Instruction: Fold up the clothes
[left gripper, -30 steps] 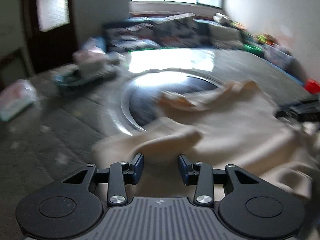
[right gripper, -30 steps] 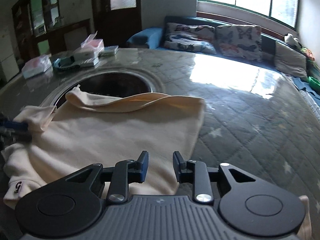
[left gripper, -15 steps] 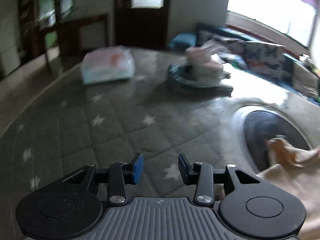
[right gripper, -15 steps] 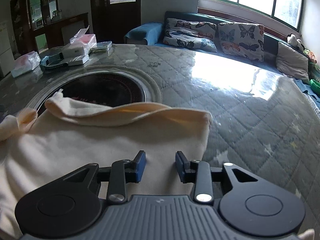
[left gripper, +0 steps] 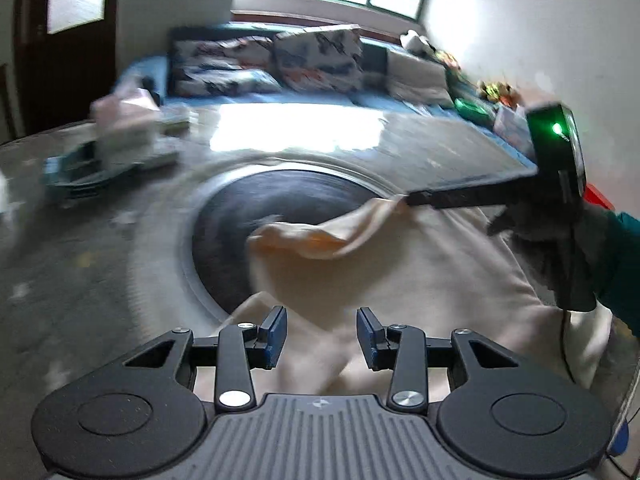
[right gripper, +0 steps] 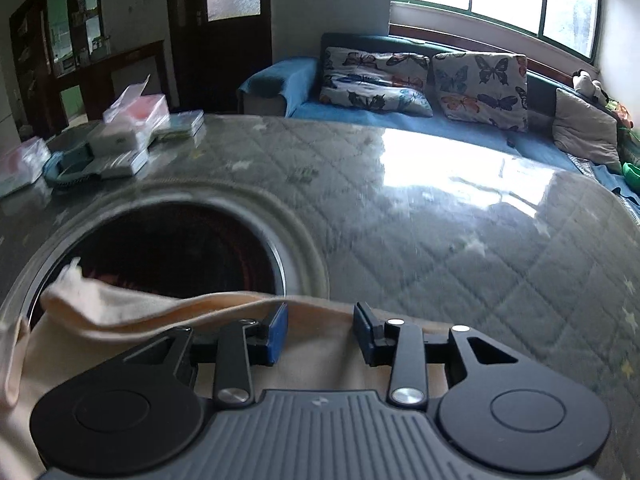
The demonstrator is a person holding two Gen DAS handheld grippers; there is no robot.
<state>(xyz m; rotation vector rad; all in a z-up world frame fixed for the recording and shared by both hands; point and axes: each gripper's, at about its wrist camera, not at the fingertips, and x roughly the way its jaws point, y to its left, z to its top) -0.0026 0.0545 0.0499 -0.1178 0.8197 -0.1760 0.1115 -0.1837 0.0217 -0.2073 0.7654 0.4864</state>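
Note:
A cream garment (left gripper: 420, 276) lies on the quilted table, partly over a dark round inset (left gripper: 256, 216). My left gripper (left gripper: 321, 334) is open and empty, low over the garment's near left part. My right gripper (right gripper: 320, 330) is open, its fingers over the garment's far edge (right gripper: 168, 312), which is rumpled and raised. In the left wrist view the right gripper (left gripper: 416, 199) reaches in from the right, its tips at that raised edge; whether they touch the cloth is unclear.
Boxes and packets (right gripper: 124, 136) sit at the table's far left. A round dark inset (right gripper: 172, 256) with a pale rim lies in the table's middle. A blue sofa with butterfly cushions (right gripper: 420, 80) stands beyond the table under the window.
The left gripper swung away to the left, then back over the garment. The right gripper moved forward to the garment's far edge. Both stayed open.

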